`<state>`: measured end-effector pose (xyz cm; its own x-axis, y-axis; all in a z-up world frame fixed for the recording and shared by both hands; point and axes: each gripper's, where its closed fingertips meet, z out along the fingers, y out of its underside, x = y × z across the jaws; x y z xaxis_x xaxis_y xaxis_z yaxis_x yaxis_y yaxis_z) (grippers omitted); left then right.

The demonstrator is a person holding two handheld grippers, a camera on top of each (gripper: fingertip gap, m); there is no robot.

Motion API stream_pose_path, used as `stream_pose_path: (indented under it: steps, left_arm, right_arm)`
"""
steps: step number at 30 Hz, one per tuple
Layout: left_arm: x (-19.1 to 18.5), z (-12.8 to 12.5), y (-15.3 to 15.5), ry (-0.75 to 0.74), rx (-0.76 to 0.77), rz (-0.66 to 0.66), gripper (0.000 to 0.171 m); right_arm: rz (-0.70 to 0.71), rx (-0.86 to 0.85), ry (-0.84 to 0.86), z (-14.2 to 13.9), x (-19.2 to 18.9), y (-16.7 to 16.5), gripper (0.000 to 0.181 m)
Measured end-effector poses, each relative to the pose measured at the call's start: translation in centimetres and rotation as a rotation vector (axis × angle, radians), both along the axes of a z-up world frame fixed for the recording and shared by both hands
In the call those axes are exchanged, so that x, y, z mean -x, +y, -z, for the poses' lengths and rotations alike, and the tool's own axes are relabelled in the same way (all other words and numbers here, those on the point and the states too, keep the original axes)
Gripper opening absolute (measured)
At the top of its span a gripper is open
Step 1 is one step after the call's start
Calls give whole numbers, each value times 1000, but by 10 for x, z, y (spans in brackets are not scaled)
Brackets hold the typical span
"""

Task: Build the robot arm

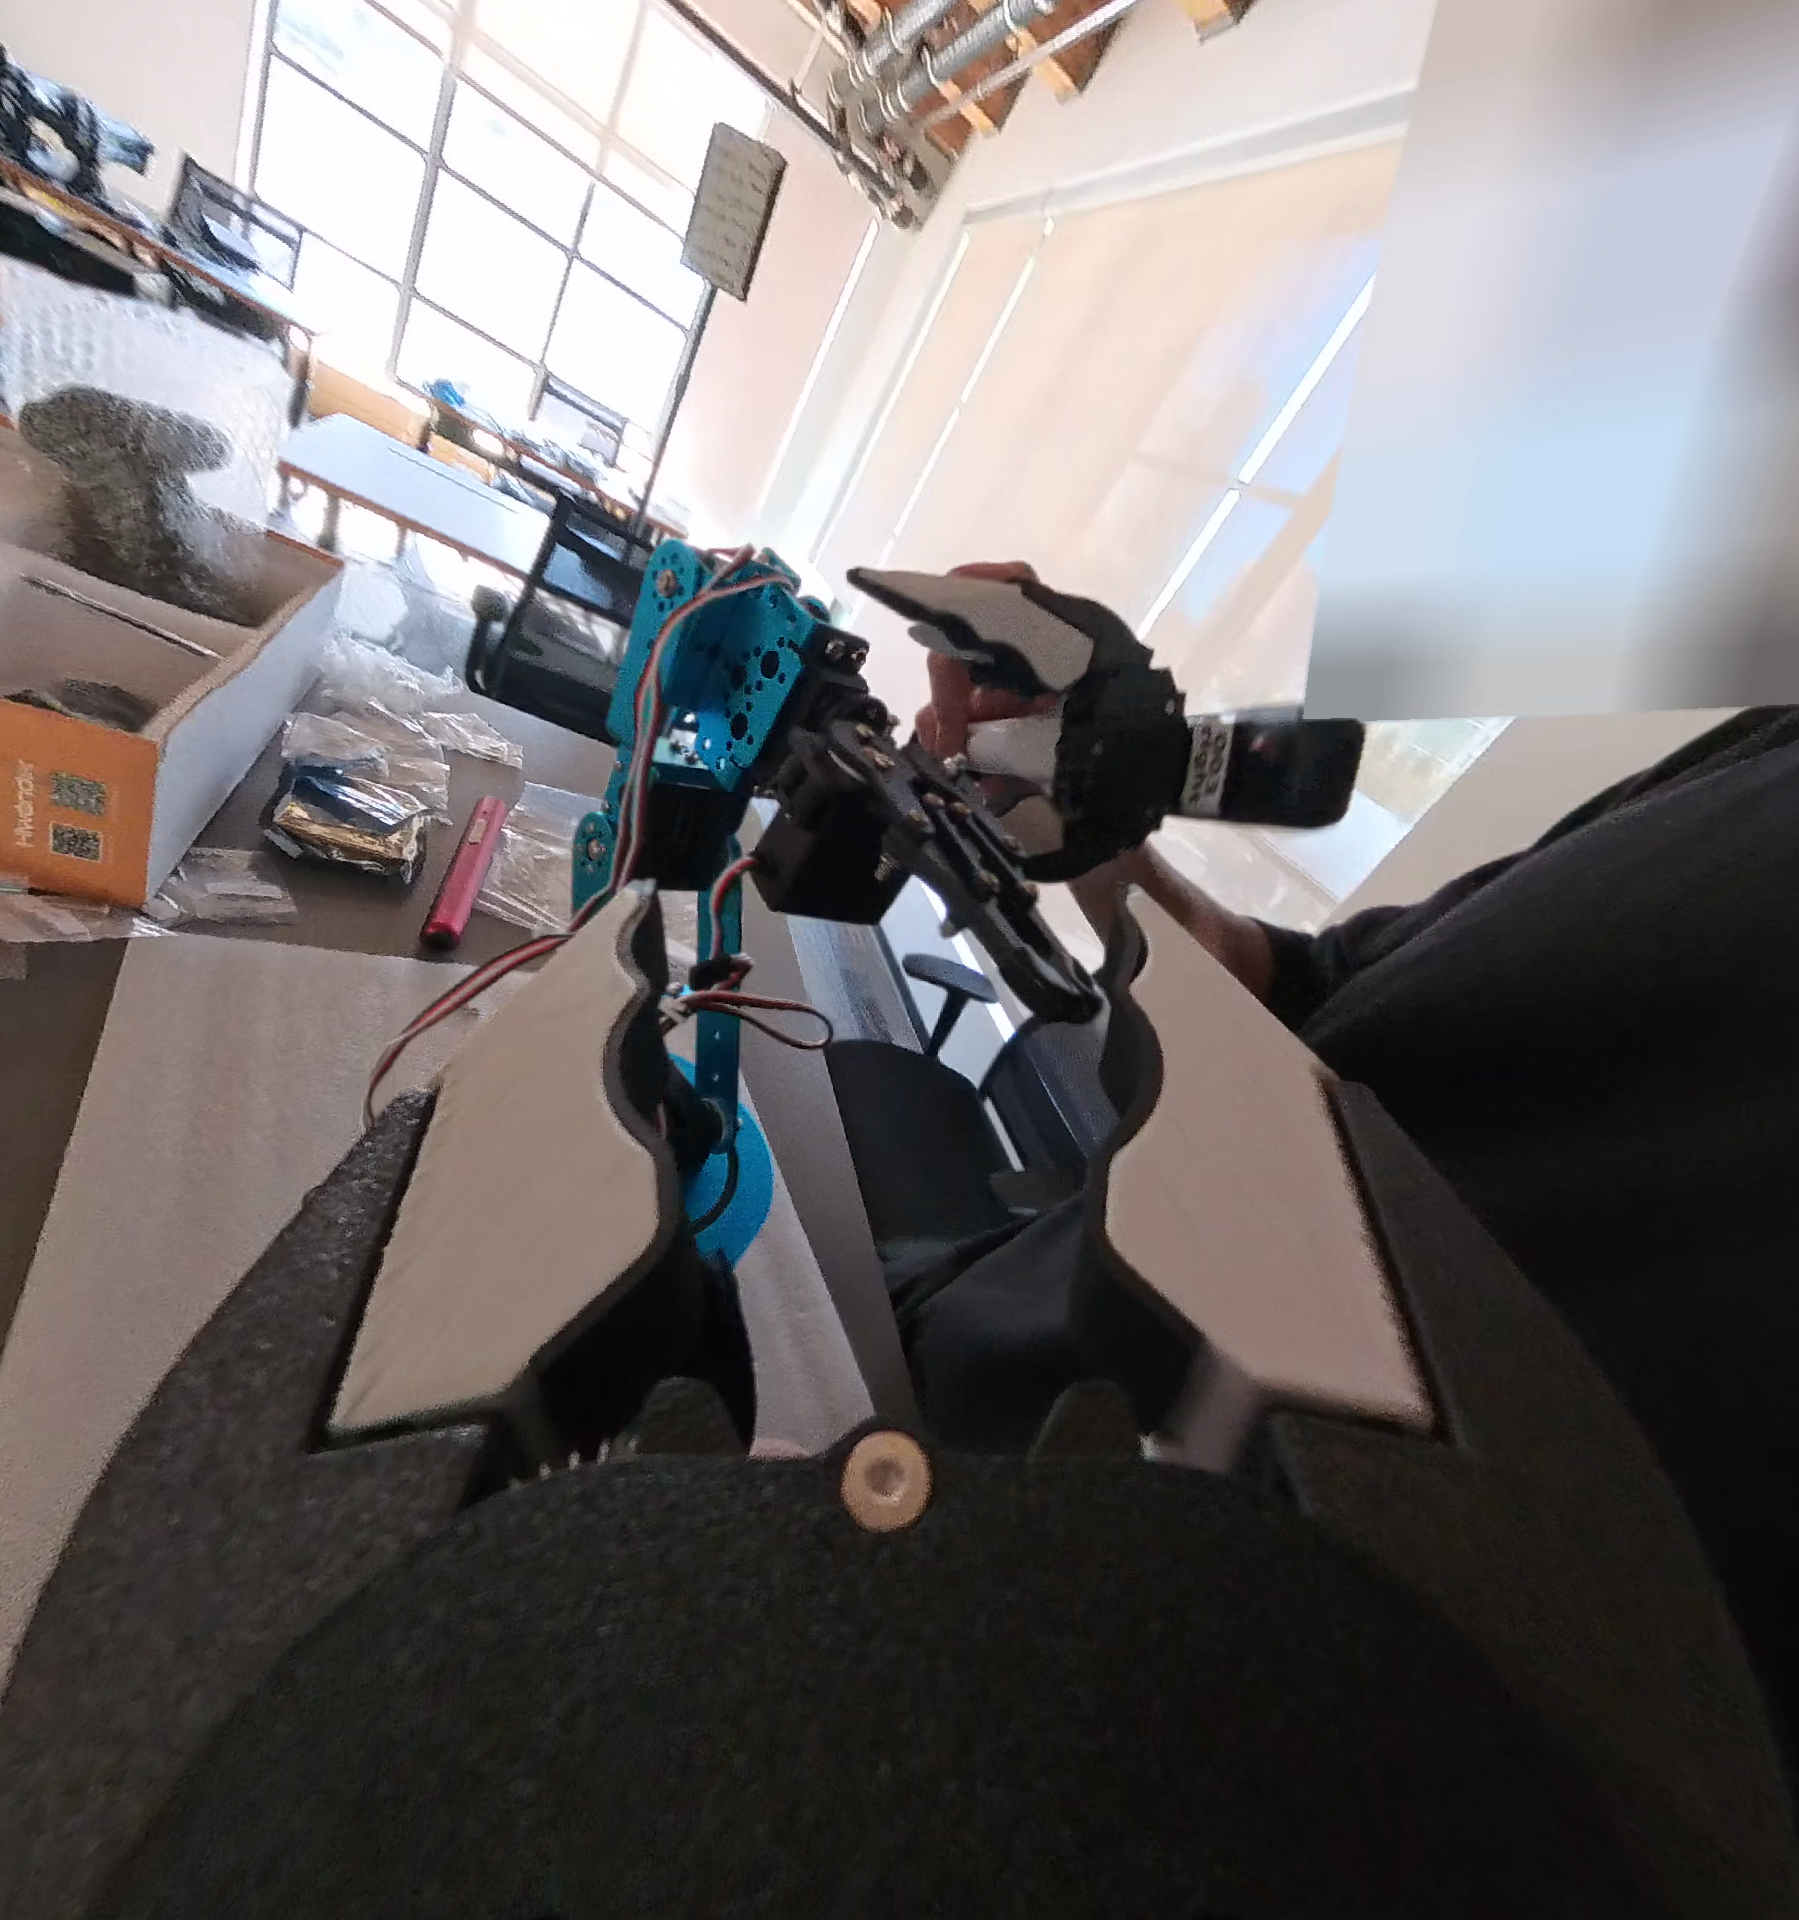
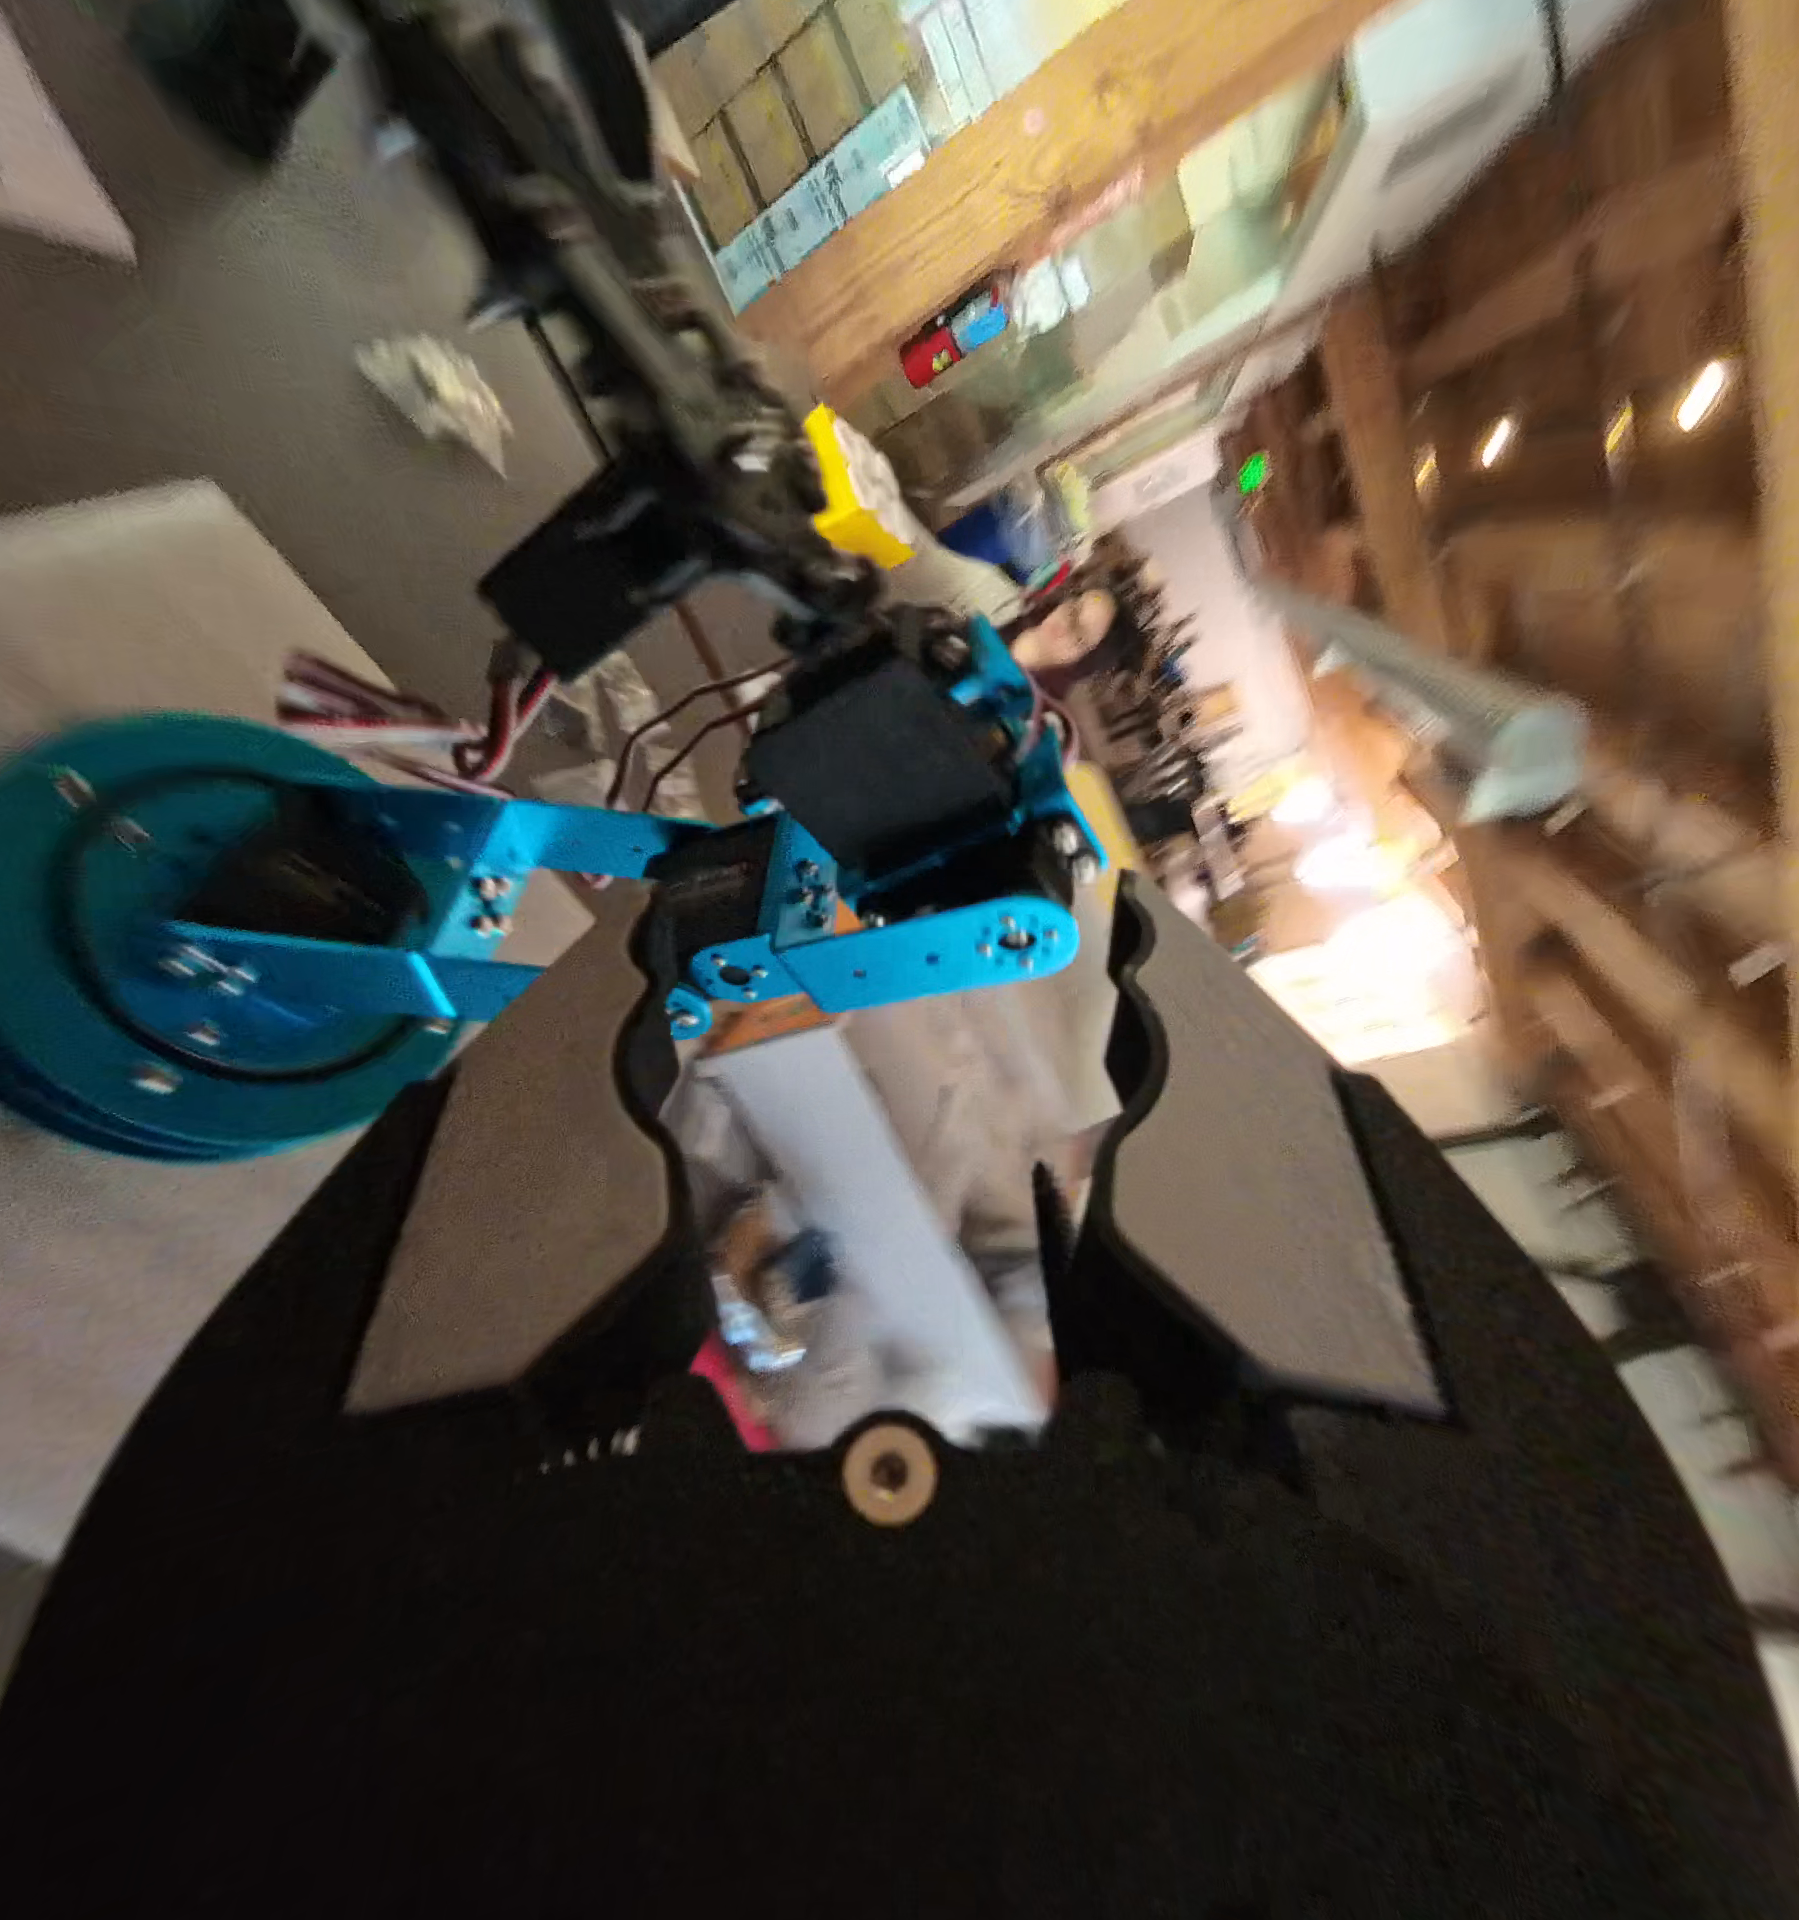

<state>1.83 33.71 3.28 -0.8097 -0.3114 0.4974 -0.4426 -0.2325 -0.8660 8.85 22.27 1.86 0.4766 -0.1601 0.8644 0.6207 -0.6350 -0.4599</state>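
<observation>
A small blue metal robot arm with black servos, loose wires and a black claw stands on a round blue base at the table's edge. My left gripper is open; the arm's column rises just beside its left finger and the claw hangs near its right finger. My right gripper shows farther off, open, close to the claw's base. In the blurred right wrist view my right gripper is open with the arm's blue elbow link between its tips; the base lies left.
An orange and white box, plastic bags of parts and a red pen-like tool lie on the table to the left. A white sheet covers the near table. Office chairs stand beyond the edge. A person's dark sleeve fills the right. Left tips to right tips: about 15 centimetres.
</observation>
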Motion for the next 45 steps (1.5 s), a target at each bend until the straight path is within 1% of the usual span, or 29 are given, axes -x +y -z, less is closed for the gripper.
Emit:
stream_pose_path:
  steps: [2,4,7,9,12,13,14,15,17,19,20,22,25,28,30,33,37,42,45]
  left_arm:
    - [10,2,-1,-32,-9,-40,83]
    - [21,9,-4,-76,-62,-79,83]
    - [37,18,-10,-133,-127,-125,83]
    - [46,22,-15,-156,-145,-143,83]
    - [56,35,-24,-173,-192,-164,82]
    - [57,43,-27,-172,-222,-172,82]
    - [56,55,-29,-165,-260,-186,81]
    - [51,70,-29,-148,-307,-217,82]
    - [34,105,-27,-123,-452,-323,84]
    - [18,131,-31,-142,-576,-418,85]
    - [10,141,-35,-137,-608,-451,85]
    - [-5,160,-46,-99,-636,-473,92]
    - [-21,172,-59,-33,-612,-484,96]
    - [-31,188,-65,11,-652,-473,98]
    - [-35,190,-67,26,-636,-480,99]
    - [-36,193,-67,47,-613,-470,100]
    - [-36,195,-67,54,-604,-468,100]
    - [-37,196,-69,62,-597,-466,100]
    - [-37,196,-70,65,-593,-467,100]
  right_arm:
    - [-61,121,-180,7,3,12,78]
    - [-87,220,-309,10,1,19,80]
    - [-135,267,-366,8,1,30,85]
    - [-137,283,-421,3,-3,34,85]
    - [-133,319,-403,7,-11,38,78]
    - [-129,315,-406,8,-13,39,77]
    - [-113,290,-431,4,-16,41,68]
    - [-103,300,-444,2,-17,42,66]
    - [-108,309,-417,1,-16,44,66]
    - [-111,313,-414,1,-14,47,66]
    - [-117,311,-414,0,-13,48,66]
    - [-131,301,-402,-1,-10,49,65]
    - [-127,292,-370,-1,-11,49,65]
    - [-133,259,-304,-4,-9,51,65]
    - [-146,223,-241,-8,-6,53,64]
    - [-150,151,-100,-14,-4,55,63]
    - [-136,23,121,-21,-8,51,64]
    - [-101,-162,457,-30,-20,41,63]
    - [-118,-266,649,-37,-22,38,63]
